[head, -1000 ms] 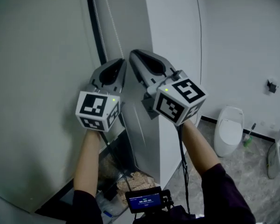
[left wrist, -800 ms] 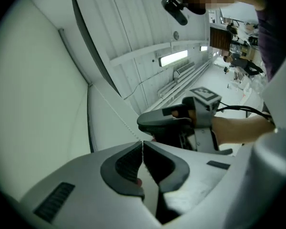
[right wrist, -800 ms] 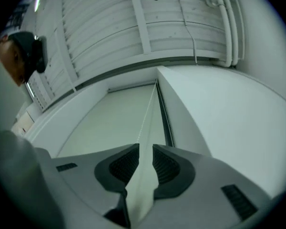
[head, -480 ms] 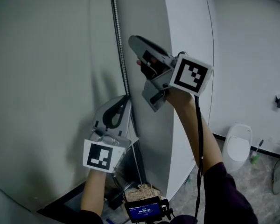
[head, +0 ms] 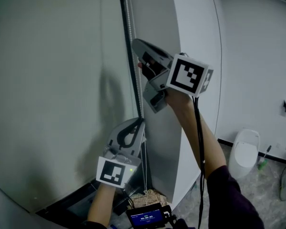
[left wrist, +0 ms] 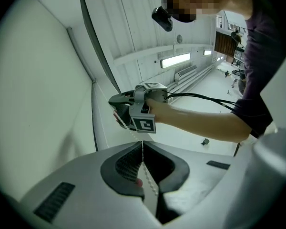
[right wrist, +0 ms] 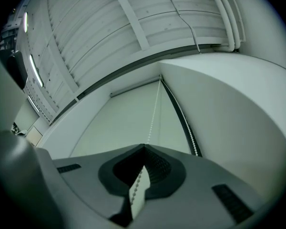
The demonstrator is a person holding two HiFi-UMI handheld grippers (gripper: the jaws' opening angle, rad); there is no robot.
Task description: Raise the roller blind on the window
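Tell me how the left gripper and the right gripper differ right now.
The right gripper grips high on the bead chain; the left gripper grips well below it. In the head view the right gripper points up-left, the left gripper up-right. Both are shut on that same chain.

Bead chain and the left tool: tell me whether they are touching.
Touching. The left gripper view shows the bead chain running between the closed jaws of the left tool, pinched at their tips.
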